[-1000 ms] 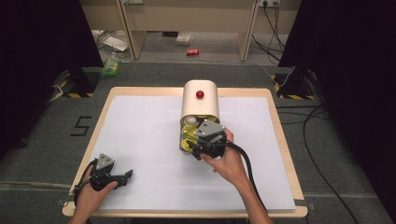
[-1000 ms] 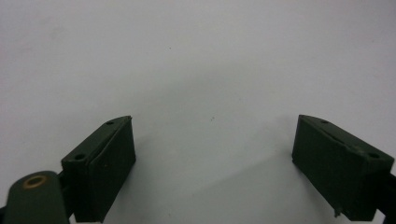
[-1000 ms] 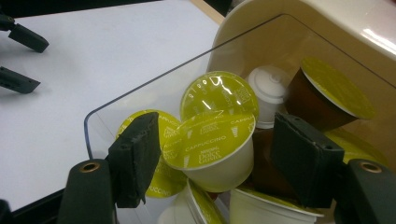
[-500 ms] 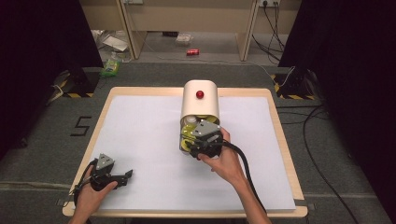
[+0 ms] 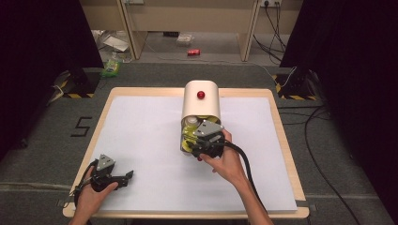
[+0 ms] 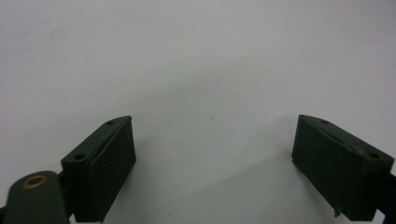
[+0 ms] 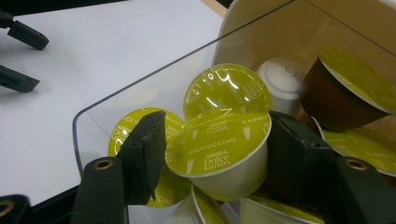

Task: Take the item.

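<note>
1. The right hand (image 5: 225,161) reaches forward from the bottom of the high view, forearm angled up and left, and holds the right gripper (image 5: 205,143) at the open front of the capsule dispenser (image 5: 202,101), a cream domed box with a red knob standing mid-bench.
2. In the right gripper view its fingers (image 7: 144,154) stand either side of a white capsule (image 7: 219,154) with a yellow-green lid, tilted toward the camera; they appear to pinch it, though whether both pads truly touch is hard to tell.
3. That capsule sits atop other capsules inside the dispenser's clear tray (image 7: 93,126), with a brown capsule (image 7: 341,93) farther back to the right.
4. The left hand (image 5: 91,194) rests near the bench's front left corner, well apart from the dispenser, holding the left gripper (image 5: 110,176) low over the white sheet (image 5: 141,136); in the left gripper view its fingers (image 6: 105,165) are spread wide with nothing between them.
5. Compared with a second ago, the right gripper has barely shifted at the dispenser mouth, and the left hand has stayed in place.
6. The gripped capsule's lid reads "CAPPUCCINO" and "NESCAFÉ Dolce Gusto"; a "5" (image 5: 80,126) is marked on the floor left of the bench (image 5: 281,140)
</note>
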